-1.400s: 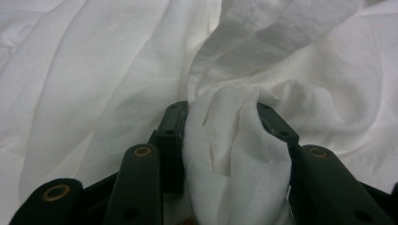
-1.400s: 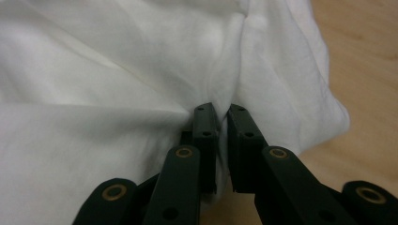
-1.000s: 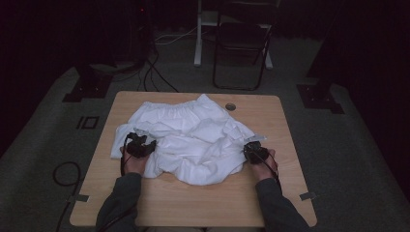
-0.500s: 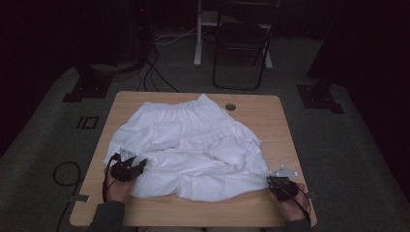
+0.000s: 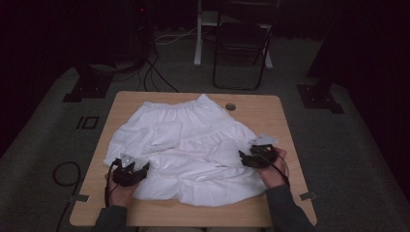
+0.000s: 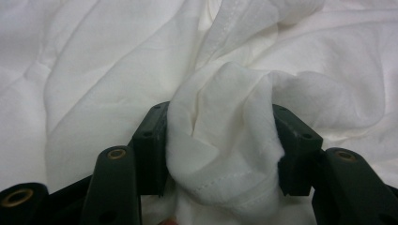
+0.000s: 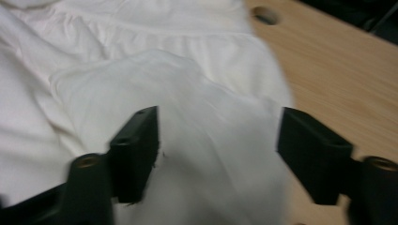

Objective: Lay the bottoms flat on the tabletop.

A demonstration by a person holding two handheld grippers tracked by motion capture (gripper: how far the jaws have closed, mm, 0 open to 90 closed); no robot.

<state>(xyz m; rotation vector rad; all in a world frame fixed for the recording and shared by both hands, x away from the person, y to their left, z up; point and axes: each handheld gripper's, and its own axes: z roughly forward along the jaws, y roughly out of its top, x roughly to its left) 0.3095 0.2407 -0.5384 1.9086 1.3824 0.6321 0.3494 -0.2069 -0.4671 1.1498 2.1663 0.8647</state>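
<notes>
White shorts [image 5: 188,150] with a gathered waistband lie spread over most of the wooden table [image 5: 285,121], waistband toward the far edge, hems toward the person. In the high view the room is dim, so the folds read as faint grey lines, and a square patch on the left half could be a pocket or a folded flap; which one is hard to tell. That view shows the left gripper [image 5: 138,172] at the near left hem and the right gripper [image 5: 245,158] at the right edge of the cloth, but the jaw tips are too small and dark there to judge.

The left gripper view settles its side: a bunched fold of stitched hem [image 6: 220,154] fills the gap between the two black jaws and touches both pads, though the jaws have just been opening, so the hold looks loose. The bottom edge cuts off the lower part of the fold.

The right gripper view is blurred. Its jaws stand wide apart, having just opened, with cloth [image 7: 206,154] lying below and between them, touching neither pad clearly. It also shows the round cable hole [image 7: 265,15] in the tabletop beyond the cloth.
</notes>
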